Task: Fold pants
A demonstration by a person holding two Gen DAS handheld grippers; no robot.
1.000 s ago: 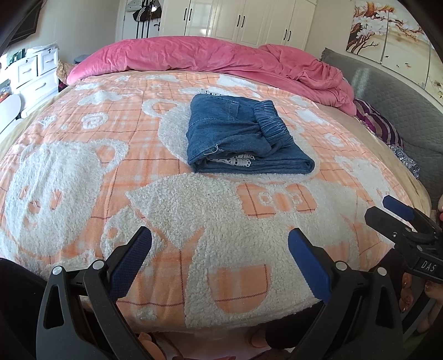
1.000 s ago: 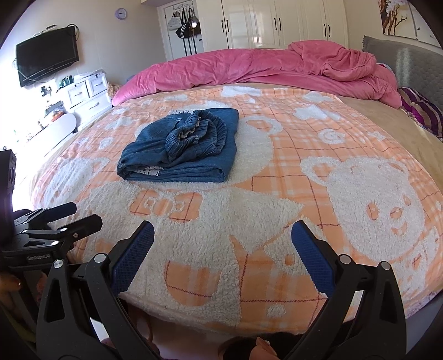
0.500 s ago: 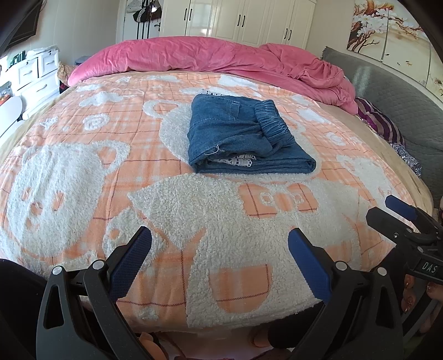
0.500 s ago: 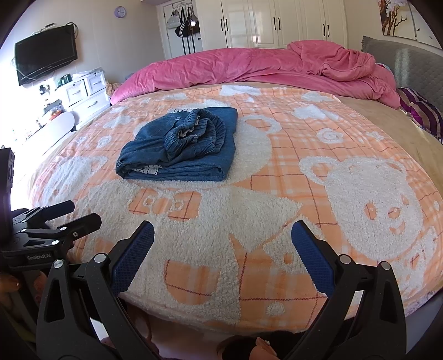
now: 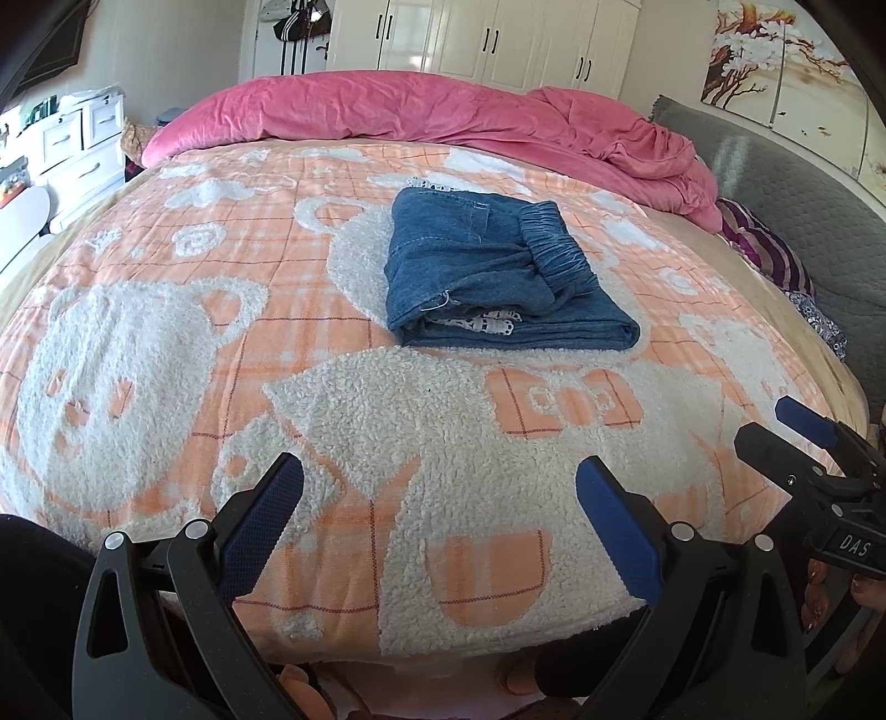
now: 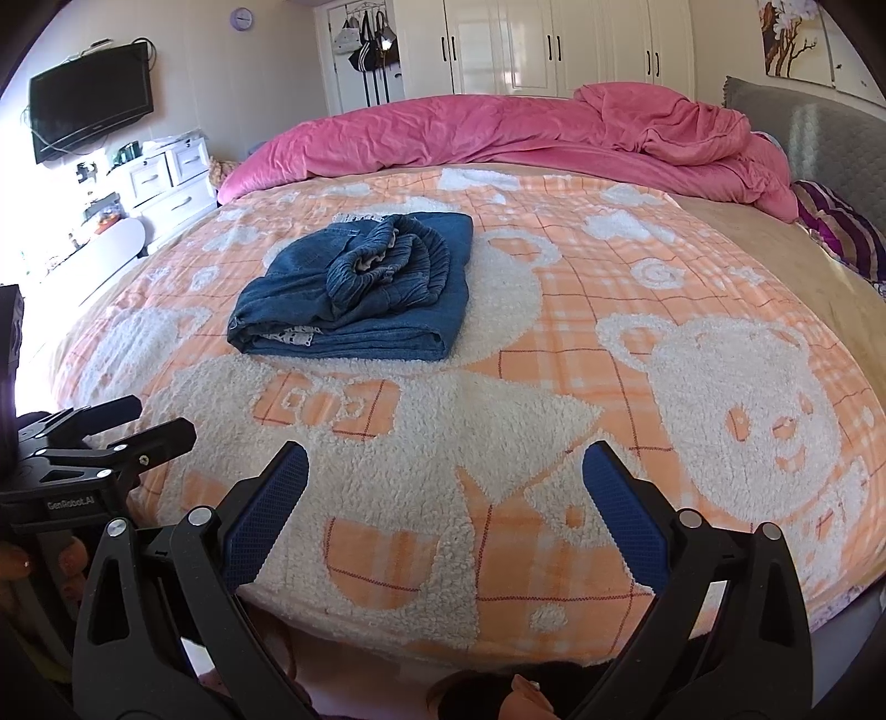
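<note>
As far as I could tell, the pants [image 5: 498, 271] were already folded into a small pile on the bed [image 5: 387, 432], far from my left claw [image 5: 440, 509] and right claw [image 6: 446, 498], both wide apart and empty.

Sunlit bedroom, white wardrobe doors [image 6: 559, 47] across the top, wall-mounted television [image 6: 91, 122] upper left, white drawers [image 6: 166, 183] below, grey headboard [image 6: 819, 138] right.
</note>
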